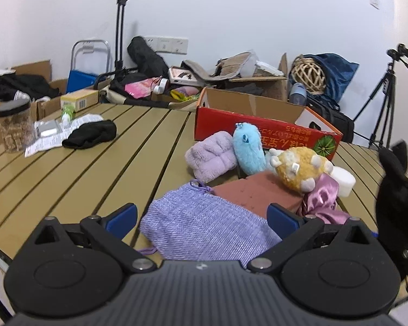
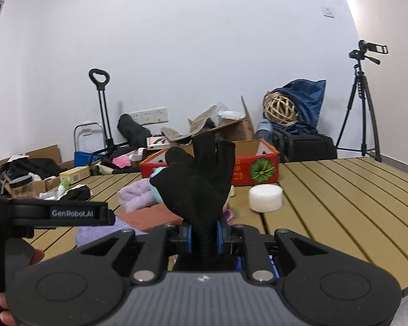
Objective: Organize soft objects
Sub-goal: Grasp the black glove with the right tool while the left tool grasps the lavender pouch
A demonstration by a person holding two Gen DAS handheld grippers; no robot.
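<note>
My right gripper [image 2: 205,235] is shut on the cuff of a black glove [image 2: 198,182], which stands up above the slatted table; the same glove [image 1: 397,198] shows at the right edge of the left wrist view. My left gripper [image 1: 201,218] is open, and a purple woven pouch [image 1: 204,231] lies between its blue pads [image 1: 121,218]. Beyond the pouch sit a brown block [image 1: 255,193], a lilac fluffy cloth [image 1: 212,154], a blue plush [image 1: 249,149], a yellow plush [image 1: 299,168], a pink satin piece [image 1: 323,201] and a white foam cylinder [image 2: 266,197].
An open red cardboard box [image 1: 258,127] stands behind the soft pile. A second black glove [image 1: 91,134], papers and a lidded jar [image 1: 13,125] lie at the table's far left. Cartons, bags and a trolley crowd the wall behind; a tripod [image 2: 361,108] stands at the right.
</note>
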